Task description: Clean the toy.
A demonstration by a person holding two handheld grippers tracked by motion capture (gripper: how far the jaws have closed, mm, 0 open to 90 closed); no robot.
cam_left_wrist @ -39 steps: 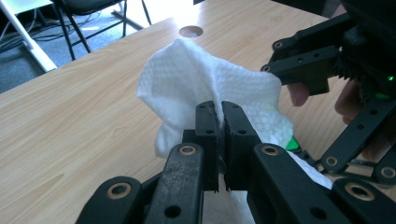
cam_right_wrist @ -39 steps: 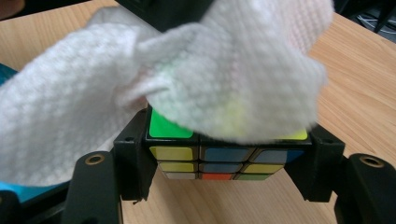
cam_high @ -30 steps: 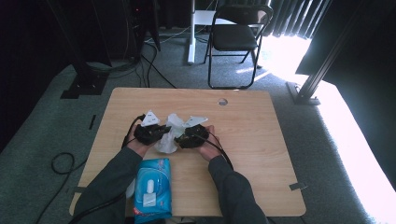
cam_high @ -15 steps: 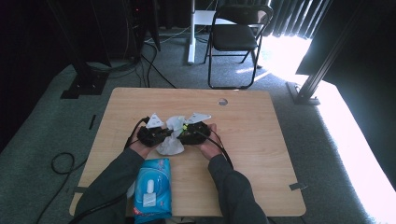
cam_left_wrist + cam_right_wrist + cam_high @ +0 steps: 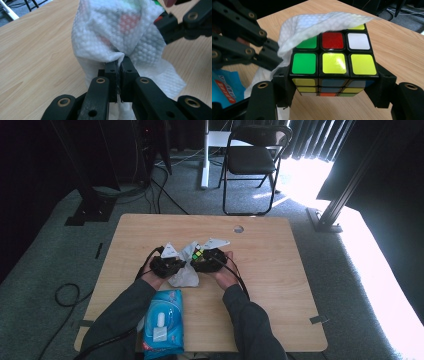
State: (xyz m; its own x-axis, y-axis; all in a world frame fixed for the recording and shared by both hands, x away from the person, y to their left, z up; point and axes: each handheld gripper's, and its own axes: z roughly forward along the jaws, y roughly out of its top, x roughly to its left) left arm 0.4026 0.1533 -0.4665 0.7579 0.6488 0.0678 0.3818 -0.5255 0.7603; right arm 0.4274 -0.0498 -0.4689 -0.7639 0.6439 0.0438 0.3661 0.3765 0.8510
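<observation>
Wiping well means I drag the wipe [image 5: 117,32], pinched in my left gripper [image 5: 119,68], across the cube [image 5: 332,67] clamped steady above mid-table in my right gripper [image 5: 332,93].

Bare wooden table [image 5: 280,285] lies open across the right half and upper left of the high view. At centre, the left gripper [image 5: 167,266] and right gripper [image 5: 207,262] crowd together, with a white wipe [image 5: 184,277] and a Rubik's cube [image 5: 332,66] between them. A blue wipes pack [image 5: 162,320] blocks the lower-left edge, between the forearms.
</observation>
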